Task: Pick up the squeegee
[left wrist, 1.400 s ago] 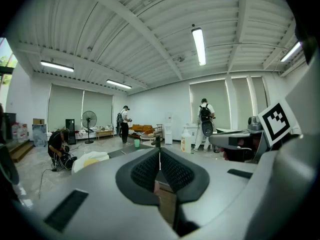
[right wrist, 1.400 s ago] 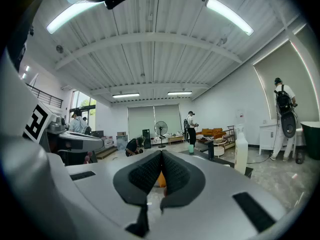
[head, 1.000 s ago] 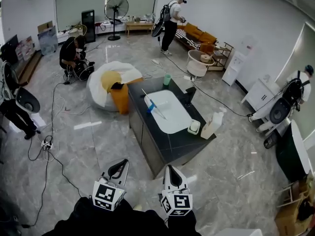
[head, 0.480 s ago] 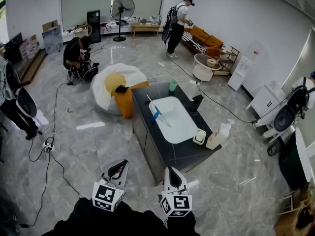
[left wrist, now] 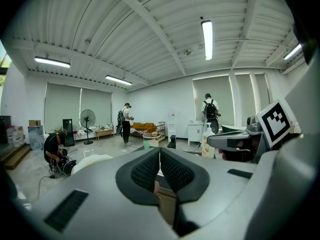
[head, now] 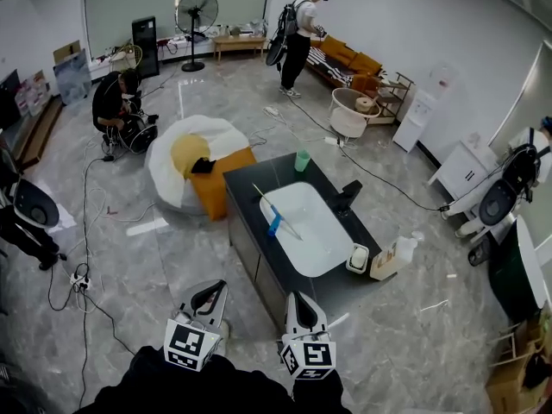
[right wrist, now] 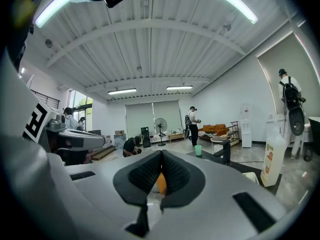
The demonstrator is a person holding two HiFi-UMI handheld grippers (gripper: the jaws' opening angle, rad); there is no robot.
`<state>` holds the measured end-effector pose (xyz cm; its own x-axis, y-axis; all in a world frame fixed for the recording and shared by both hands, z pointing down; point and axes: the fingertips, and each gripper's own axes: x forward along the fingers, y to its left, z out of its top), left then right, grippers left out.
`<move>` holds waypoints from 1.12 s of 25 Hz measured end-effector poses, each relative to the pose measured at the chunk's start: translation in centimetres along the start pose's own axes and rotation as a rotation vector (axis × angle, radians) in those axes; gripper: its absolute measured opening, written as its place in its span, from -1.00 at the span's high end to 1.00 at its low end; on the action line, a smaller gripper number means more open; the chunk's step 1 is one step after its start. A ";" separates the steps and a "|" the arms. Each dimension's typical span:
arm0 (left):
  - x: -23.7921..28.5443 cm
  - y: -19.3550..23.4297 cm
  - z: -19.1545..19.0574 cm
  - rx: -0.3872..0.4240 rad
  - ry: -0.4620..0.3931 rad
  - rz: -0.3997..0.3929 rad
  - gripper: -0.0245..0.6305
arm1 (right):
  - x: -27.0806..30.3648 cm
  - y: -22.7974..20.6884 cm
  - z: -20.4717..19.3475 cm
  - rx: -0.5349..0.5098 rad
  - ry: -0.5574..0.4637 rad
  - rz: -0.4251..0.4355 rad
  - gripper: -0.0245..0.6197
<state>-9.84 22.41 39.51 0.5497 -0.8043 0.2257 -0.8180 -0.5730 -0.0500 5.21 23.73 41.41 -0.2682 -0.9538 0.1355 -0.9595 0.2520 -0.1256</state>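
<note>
The squeegee [head: 273, 221] has a blue handle and a long thin blade. It lies slanted across the white sink basin [head: 315, 240] set in a dark counter [head: 259, 175]. My left gripper [head: 207, 295] and right gripper [head: 299, 305] hang side by side over the floor, short of the counter's near corner and well apart from the squeegee. The left gripper [left wrist: 160, 156] is shut with nothing between its pads, and so is the right gripper [right wrist: 161, 159]. Neither gripper view shows the squeegee.
On the counter stand a green cup [head: 302, 160], a black faucet [head: 349, 197], a white soap dish [head: 358, 258] and a soap bottle [head: 398, 253]. A white and orange beanbag [head: 194, 166] lies to the counter's left. Cables cross the floor [head: 86, 274]; several people work around the room.
The counter and sink have come nearer and lower in the head view as I walk towards them. Both grippers stay shut and keep their place at the bottom of the view.
</note>
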 end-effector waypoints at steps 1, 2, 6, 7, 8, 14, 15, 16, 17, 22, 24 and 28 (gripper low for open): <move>1.0 1.0 0.3 0.000 0.003 -0.012 0.85 | 1.3 -0.1 0.3 0.002 0.002 -0.012 0.88; 2.0 2.0 0.6 0.001 0.004 -0.024 0.85 | 2.5 -0.2 0.7 0.003 0.003 -0.024 0.88; 5.7 6.3 1.2 -0.002 0.005 -0.061 0.85 | 7.5 -0.3 1.6 0.008 0.008 -0.069 0.88; 6.5 7.2 1.3 -0.001 0.005 -0.068 0.85 | 8.6 -0.4 1.7 0.008 0.008 -0.078 0.88; 7.3 8.2 1.3 -0.001 0.004 -0.076 0.85 | 9.7 -0.4 1.9 0.007 0.009 -0.088 0.88; 11.7 12.6 1.7 -0.003 0.004 -0.132 0.85 | 15.2 -0.6 2.7 0.005 0.010 -0.147 0.88; 12.3 13.2 1.8 -0.004 0.000 -0.143 0.85 | 16.0 -0.6 2.8 0.006 0.010 -0.157 0.88; 12.9 13.8 2.0 -0.002 -0.003 -0.153 0.85 | 16.7 -0.6 2.9 0.006 0.010 -0.166 0.88; 13.4 14.3 2.1 0.002 -0.004 -0.164 0.85 | 17.3 -0.6 3.1 0.006 0.009 -0.177 0.88; 15.7 16.1 2.3 -0.002 -0.004 -0.212 0.85 | 19.8 -0.8 3.2 0.012 0.017 -0.222 0.88; 16.5 16.5 2.1 -0.007 0.001 -0.228 0.85 | 20.6 -1.0 2.8 0.016 0.027 -0.234 0.88; 18.6 17.2 1.8 -0.010 -0.001 -0.245 0.85 | 22.0 -2.0 2.2 0.018 0.044 -0.253 0.88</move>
<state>-13.39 -2.71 41.15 0.7320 -0.6417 0.2289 -0.6620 -0.7493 0.0162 1.47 1.91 42.52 -0.0235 -0.9780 0.2073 -0.9950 0.0027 -0.0998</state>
